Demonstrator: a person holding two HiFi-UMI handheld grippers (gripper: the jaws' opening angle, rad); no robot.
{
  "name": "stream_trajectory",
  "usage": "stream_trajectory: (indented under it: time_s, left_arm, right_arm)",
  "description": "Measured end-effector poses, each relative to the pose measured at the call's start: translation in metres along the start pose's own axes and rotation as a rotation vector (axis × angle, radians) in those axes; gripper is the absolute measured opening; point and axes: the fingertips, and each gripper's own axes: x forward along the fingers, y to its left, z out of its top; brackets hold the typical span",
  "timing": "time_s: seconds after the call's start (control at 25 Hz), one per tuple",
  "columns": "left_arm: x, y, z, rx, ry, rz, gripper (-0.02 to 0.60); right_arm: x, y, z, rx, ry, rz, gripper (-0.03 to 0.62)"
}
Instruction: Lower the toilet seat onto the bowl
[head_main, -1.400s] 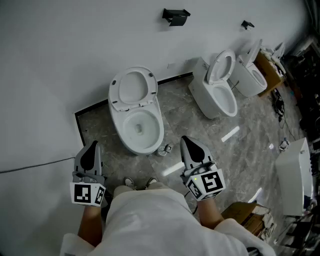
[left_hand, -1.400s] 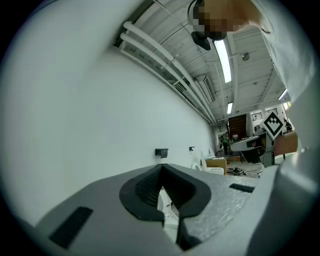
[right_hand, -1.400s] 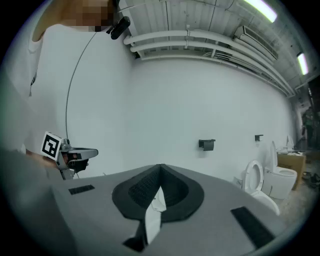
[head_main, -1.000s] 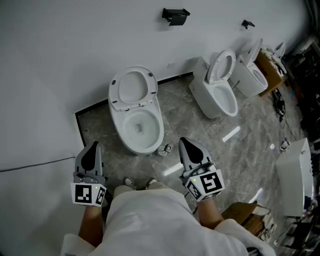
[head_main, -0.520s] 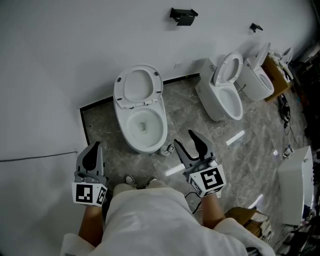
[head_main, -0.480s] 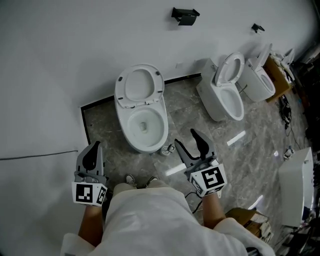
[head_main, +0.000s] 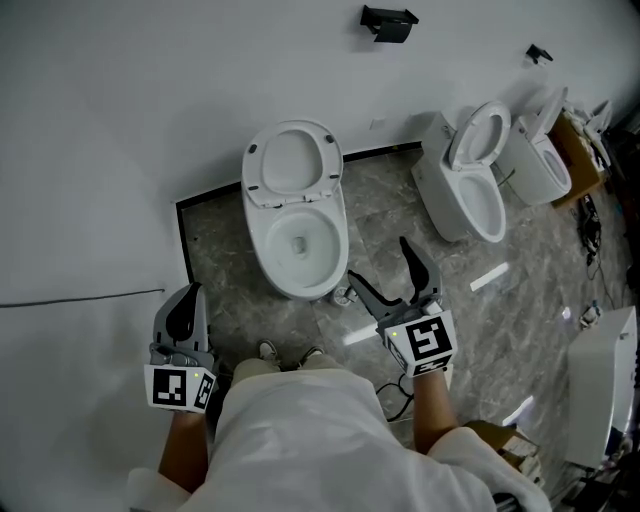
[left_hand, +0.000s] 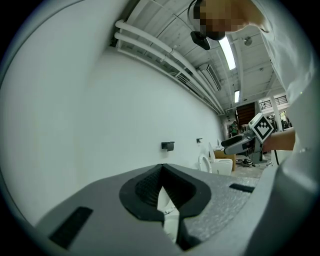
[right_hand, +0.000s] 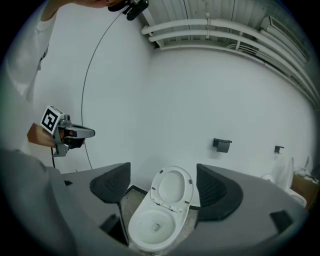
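A white toilet stands against the wall with its seat (head_main: 293, 163) raised upright above the bowl (head_main: 298, 243). My right gripper (head_main: 380, 262) hovers to the right of the bowl's front; its jaws are opening, with nothing between them. In the right gripper view the seat (right_hand: 172, 187) and bowl (right_hand: 151, 227) show some way off, framed by the right gripper (right_hand: 165, 187). My left gripper (head_main: 187, 292) hangs at the lower left, shut and empty, well away from the toilet. In its own view the left gripper (left_hand: 163, 215) points towards the wall.
Two more toilets (head_main: 470, 190) (head_main: 540, 160) stand at the right along the wall. A black holder (head_main: 390, 20) is fixed to the wall. A small object (head_main: 345, 297) lies at the bowl's base, a white strip (head_main: 488, 278) on the floor, a white box (head_main: 600, 385) at far right.
The right gripper's jaws have gone from shut to wide apart, and it has shifted a little right. The toilet sits slightly lower and further right in the head view. The left gripper is unchanged.
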Motion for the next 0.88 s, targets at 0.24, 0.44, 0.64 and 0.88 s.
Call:
stream_trajectory:
  time_s: [0.24, 0.44, 0.64, 0.88]
  left_arm:
    - [0.013, -0.014, -0.003, -0.012, 0.005, -0.004, 0.005]
    - [0.011, 0.000, -0.018, -0.032, 0.049, 0.022, 0.005]
    - [0.031, 0.028, -0.046, -0.097, 0.083, 0.038, 0.005]
    - [0.106, 0.064, -0.057, -0.128, 0.062, -0.059, 0.005]
  right_arm:
    - [0.002, -0.002, -0.011, -0.021, 0.026, 0.022, 0.376]
    - [0.025, -0.003, -0.023, -0.022, 0.063, 0.052, 0.376]
    - [0.070, 0.008, -0.021, -0.048, 0.101, 0.093, 0.376]
    - [0.139, -0.008, -0.012, -0.111, 0.176, 0.070, 0.376]
